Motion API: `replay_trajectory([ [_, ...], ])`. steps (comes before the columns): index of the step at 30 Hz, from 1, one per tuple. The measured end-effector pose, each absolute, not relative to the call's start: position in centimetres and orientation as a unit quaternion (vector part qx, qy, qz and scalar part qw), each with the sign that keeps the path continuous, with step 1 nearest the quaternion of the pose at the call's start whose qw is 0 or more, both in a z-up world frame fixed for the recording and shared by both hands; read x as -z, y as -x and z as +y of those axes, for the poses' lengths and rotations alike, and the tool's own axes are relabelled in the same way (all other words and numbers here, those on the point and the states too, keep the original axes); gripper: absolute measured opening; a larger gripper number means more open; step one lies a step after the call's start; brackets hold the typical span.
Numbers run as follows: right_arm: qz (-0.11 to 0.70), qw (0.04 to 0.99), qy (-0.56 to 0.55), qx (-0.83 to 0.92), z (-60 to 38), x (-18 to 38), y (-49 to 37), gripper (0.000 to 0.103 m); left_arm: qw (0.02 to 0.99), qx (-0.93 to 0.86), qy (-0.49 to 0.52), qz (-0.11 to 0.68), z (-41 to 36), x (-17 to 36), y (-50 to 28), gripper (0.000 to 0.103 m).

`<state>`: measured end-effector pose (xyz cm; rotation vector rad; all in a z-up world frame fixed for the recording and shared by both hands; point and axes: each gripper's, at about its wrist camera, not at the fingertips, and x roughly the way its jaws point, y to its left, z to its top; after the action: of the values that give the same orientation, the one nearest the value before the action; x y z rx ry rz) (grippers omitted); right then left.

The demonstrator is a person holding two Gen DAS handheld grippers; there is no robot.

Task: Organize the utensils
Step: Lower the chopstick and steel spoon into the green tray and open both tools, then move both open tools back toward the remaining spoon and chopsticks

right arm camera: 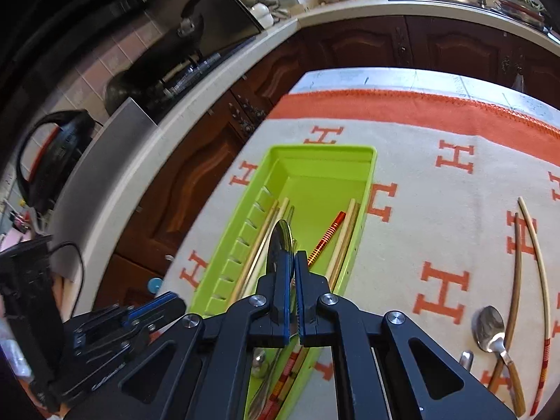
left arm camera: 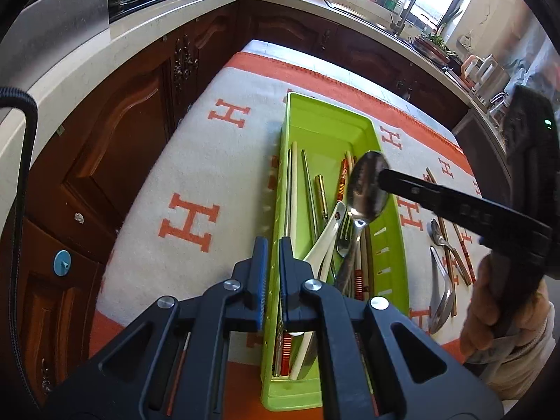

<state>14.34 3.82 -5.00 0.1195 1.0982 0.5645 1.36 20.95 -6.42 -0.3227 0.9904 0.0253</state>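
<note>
A long green utensil tray [left arm camera: 325, 119] lies on the orange-and-white cloth and holds chopsticks, a white spoon [left arm camera: 323, 245], a fork and more. My right gripper [right arm camera: 293, 262] is shut on the bowl of a metal spoon [left arm camera: 367, 189], held over the tray with its handle pointing down into it; the spoon shows edge-on in the right wrist view [right arm camera: 278, 248]. My left gripper [left arm camera: 273, 245] is nearly closed and empty, over the tray's left wall near the front end. It also shows in the right wrist view [right arm camera: 154, 309].
Loose utensils lie on the cloth right of the tray: metal spoons [left arm camera: 439, 234] [right arm camera: 490, 332], chopsticks [right arm camera: 535, 245] and a wooden-handled piece. Dark wooden cabinets [left arm camera: 115, 133] and a white counter run along the left and back. A sink with a tap [left arm camera: 407, 3] is at the back.
</note>
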Motion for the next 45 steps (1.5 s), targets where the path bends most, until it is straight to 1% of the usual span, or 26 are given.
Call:
replay_trajectory([
  [3,0.524,0.816,-0.035,-0.242,4.8,6.4,-15.1,0.004,0.868,-0.014,0.147,0.473,20.8,6.7,-1.5,0.004],
  [5,0.527,0.814,-0.039,-0.24,4.8,6.7,-15.1,0.007,0.868,-0.011,0.146,0.475,20.7,6.8,-1.6,0.004],
  [7,0.521,0.817,-0.048,-0.243,4.4,6.4,-15.0,0.021,0.867,-0.008,0.146,0.477,20.5,7.0,-1.9,0.004],
  [8,0.515,0.82,-0.05,-0.244,4.1,6.0,-14.7,0.026,0.866,-0.006,0.146,0.478,20.4,7.0,-2.0,0.004],
  [10,0.5,0.829,-0.051,-0.245,3.4,4.9,-14.2,0.029,0.866,-0.005,0.144,0.479,20.0,7.0,-2.1,0.004],
  [15,0.486,0.833,-0.054,-0.259,1.9,3.1,-12.9,0.029,0.867,-0.008,0.135,0.479,19.1,6.7,-2.1,0.015],
  [25,0.482,0.839,-0.067,-0.246,-3.8,2.5,-10.2,0.029,0.879,0.013,0.12,0.461,16.6,4.1,-1.7,0.016],
  [33,0.47,0.851,-0.086,-0.217,-10.3,1.9,-8.3,0.029,0.879,0.057,0.103,0.463,12.1,2.5,-1.8,0.016],
  [39,0.461,0.86,-0.102,-0.195,-15.5,1.6,-7.7,0.029,0.87,0.093,0.085,0.477,7.6,2.5,-2.5,0.016],
  [45,0.453,0.867,-0.1,-0.18,-18.5,1.7,-7.9,0.029,0.845,0.134,0.08,0.511,3.1,4.1,-3.7,0.016],
])
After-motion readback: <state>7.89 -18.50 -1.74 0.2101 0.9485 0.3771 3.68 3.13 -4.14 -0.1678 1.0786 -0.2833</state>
